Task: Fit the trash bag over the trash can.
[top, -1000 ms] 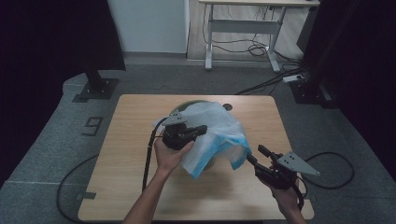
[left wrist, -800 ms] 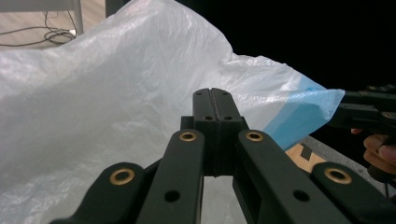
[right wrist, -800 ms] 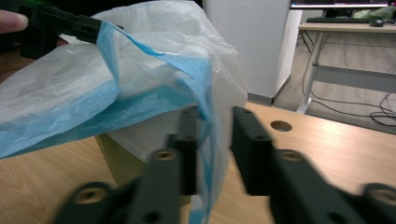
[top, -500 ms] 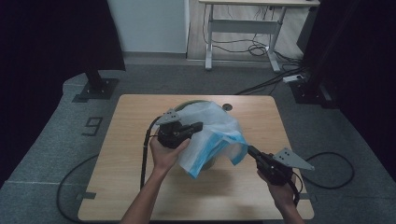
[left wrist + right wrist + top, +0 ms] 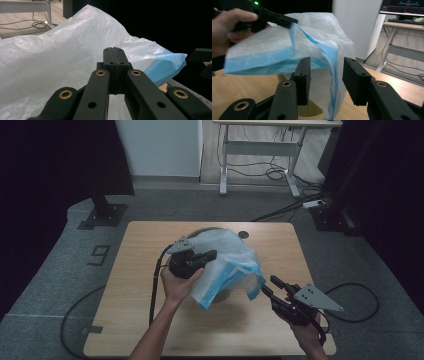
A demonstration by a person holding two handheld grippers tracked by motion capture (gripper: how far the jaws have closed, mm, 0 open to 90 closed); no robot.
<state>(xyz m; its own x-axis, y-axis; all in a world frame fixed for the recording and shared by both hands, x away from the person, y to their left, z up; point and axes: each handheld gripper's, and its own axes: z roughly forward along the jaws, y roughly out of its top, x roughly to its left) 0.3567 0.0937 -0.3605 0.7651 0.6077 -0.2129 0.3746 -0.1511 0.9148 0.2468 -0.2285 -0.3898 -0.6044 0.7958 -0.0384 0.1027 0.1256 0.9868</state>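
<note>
Here the plastic bag drapes lengthwise toward the right gripper.

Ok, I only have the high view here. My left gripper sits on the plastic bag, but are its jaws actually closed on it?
Observer: Yes. In the left gripper view the left gripper has its jaws pressed together, with the plastic bag pinched between them.
Operator: And the right one, is it gripping anything?
Observer: No. The right gripper has just been opening; the bag's blue edge hangs in the gap between its jaws, and the pads do not press on it.
Operator: What is under the bag?
Observer: In the right gripper view a round gold-coloured base stands on the table beneath the bag.
</note>
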